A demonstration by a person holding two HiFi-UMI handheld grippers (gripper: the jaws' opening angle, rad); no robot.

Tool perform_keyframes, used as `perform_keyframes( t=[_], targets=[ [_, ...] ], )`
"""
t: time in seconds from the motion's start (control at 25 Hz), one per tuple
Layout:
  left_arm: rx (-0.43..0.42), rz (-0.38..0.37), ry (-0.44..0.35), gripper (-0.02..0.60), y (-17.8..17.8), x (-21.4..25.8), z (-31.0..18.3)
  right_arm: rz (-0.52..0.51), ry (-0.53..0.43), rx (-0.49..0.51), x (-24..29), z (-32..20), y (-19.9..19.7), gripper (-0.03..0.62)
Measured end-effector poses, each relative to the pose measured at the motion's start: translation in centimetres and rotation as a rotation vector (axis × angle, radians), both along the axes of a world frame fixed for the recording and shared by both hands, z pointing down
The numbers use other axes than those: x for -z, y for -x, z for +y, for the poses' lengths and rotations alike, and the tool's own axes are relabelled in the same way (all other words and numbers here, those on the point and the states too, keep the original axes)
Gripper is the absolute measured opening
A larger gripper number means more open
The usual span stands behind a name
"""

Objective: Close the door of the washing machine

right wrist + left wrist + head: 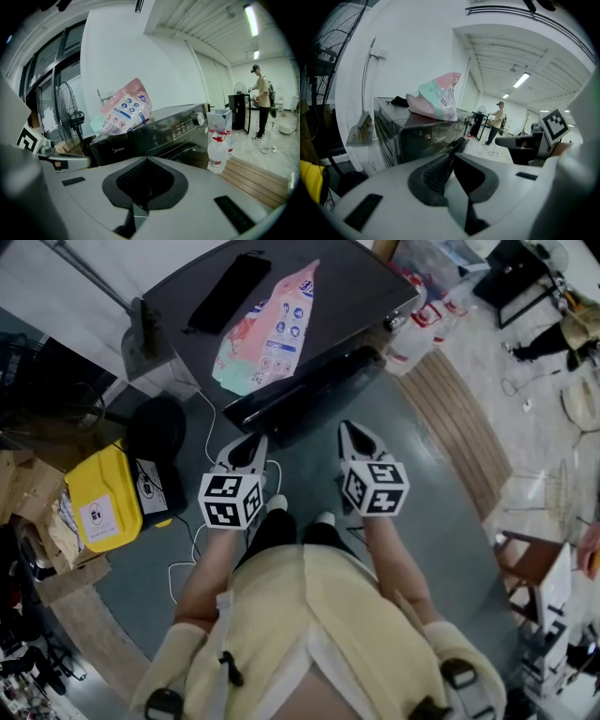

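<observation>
A dark front-loading washing machine point(361, 287) stands just ahead of me, with a pink and green detergent bag point(270, 329) lying on its top. The right gripper view shows its control panel and, below it, the round dark door point(190, 153); I cannot tell whether the door is latched. My left gripper point(248, 448) and right gripper point(353, 430) hover side by side in front of the machine's front, a short gap away from it. Both are shut with nothing between the jaws, the left gripper point(458, 143) and the right gripper point(147, 160) alike.
A black flat object point(230, 292) lies on the machine's top. A yellow container point(101, 498), a black bag point(155, 432) and white cables point(192, 540) sit on the floor at left. Spray bottles point(427, 320) stand by a wooden platform point(464, 427) at right. A person point(260, 101) stands far off.
</observation>
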State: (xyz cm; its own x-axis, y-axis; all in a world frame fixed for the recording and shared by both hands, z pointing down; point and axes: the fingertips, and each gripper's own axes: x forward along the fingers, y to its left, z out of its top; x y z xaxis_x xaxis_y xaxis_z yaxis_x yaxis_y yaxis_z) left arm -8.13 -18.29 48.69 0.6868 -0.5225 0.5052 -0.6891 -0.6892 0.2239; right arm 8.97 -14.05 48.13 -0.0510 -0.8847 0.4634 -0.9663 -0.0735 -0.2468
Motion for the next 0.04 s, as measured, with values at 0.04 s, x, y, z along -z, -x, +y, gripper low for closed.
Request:
perform_keyframes(
  t=[0.04],
  targets=[
    [0.000,-0.001,0.000,0.032,-0.03,-0.04,0.10,0.001,-0.003,0.001,0.09,0.00,-0.05,0.005]
  ],
)
